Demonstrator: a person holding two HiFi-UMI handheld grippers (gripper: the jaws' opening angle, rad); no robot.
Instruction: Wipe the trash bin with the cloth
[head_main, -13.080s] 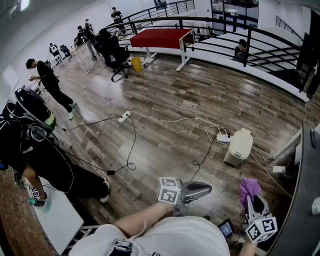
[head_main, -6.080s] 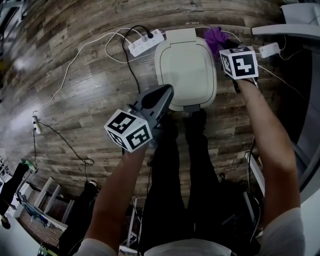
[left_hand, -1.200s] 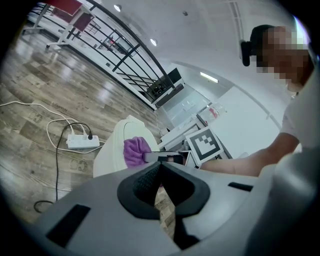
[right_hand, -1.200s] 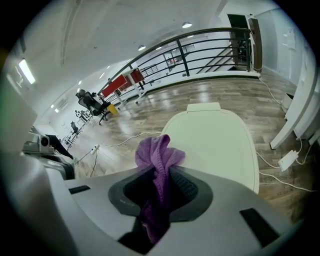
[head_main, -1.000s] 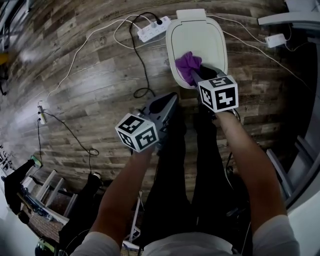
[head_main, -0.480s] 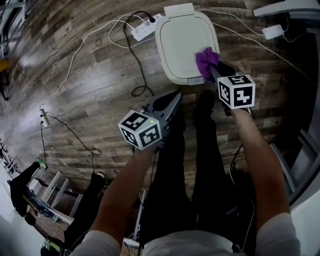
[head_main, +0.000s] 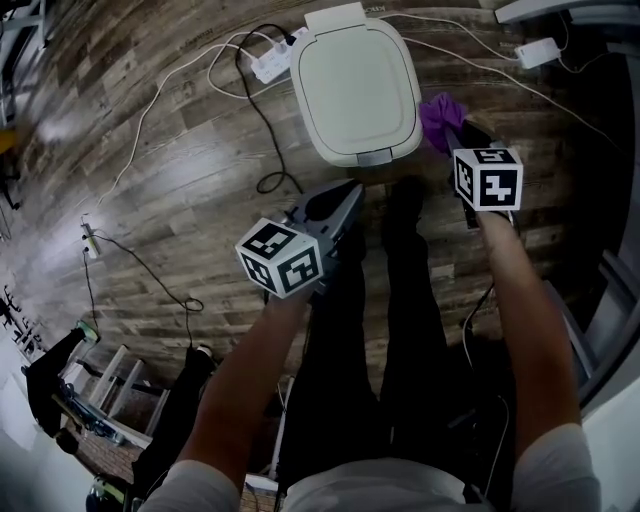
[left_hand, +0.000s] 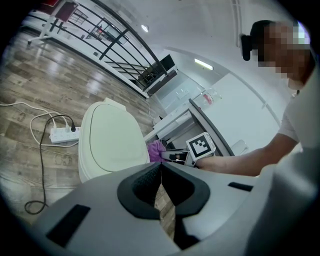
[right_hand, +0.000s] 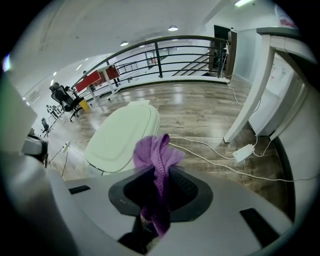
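Observation:
The cream trash bin (head_main: 354, 86) stands on the wood floor with its lid down; it also shows as the bin (left_hand: 107, 142) and the bin (right_hand: 122, 135). My right gripper (head_main: 452, 125) is shut on the purple cloth (head_main: 438, 110), held just right of the bin and apart from it. In the right gripper view the cloth (right_hand: 156, 162) bunches up out of the jaws of the right gripper (right_hand: 156, 187). My left gripper (head_main: 335, 205) hangs shut and empty in front of the bin, seen as the left gripper (left_hand: 160, 185) with jaws meeting.
A white power strip (head_main: 268, 64) with black and white cables lies left of the bin. A white adapter (head_main: 537, 52) and cord lie to the right beside a desk leg (right_hand: 250, 105). The person's legs (head_main: 380, 330) stand right before the bin.
My right gripper slid the cloth from the middle of the lid to its right front corner, then off the bin to the right. The left gripper stayed put.

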